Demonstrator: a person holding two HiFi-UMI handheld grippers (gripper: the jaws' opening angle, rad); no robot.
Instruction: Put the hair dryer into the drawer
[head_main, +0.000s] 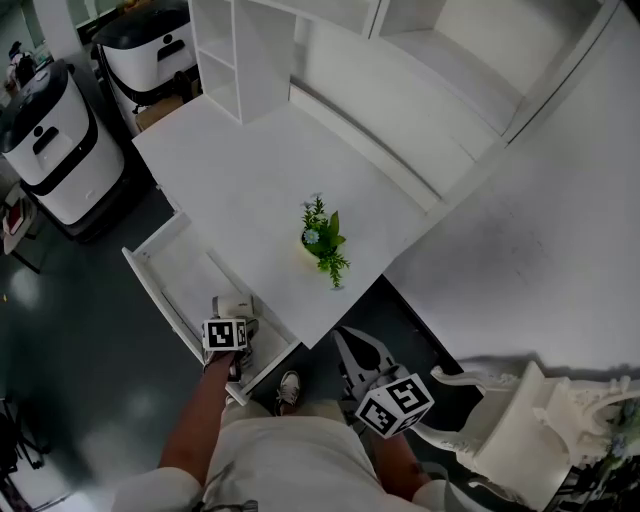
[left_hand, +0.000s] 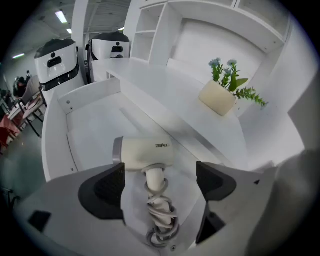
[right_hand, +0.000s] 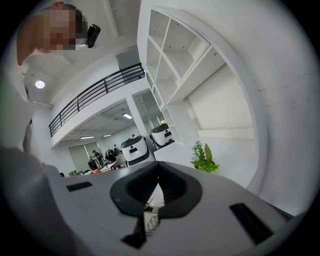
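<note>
The cream hair dryer (left_hand: 145, 152) lies flat on the floor of the open white drawer (left_hand: 90, 95), its cord (left_hand: 161, 215) wound round the handle. My left gripper (left_hand: 160, 177) hangs above it, open wide, with the black pads on either side of the handle and clear of it. In the head view the left gripper's marker cube (head_main: 225, 333) sits over the near end of the drawer (head_main: 150, 285). My right gripper (right_hand: 157, 176) is shut with nothing in it, held near the desk's front corner (head_main: 352, 345), away from the drawer.
A small potted plant (head_main: 322, 240) stands near the front of the white desk (head_main: 240, 170). A shelf unit (head_main: 240, 50) rises at the back. An ornate white chair (head_main: 530, 420) is at the right. White machines (head_main: 50, 150) stand on the dark floor at the left.
</note>
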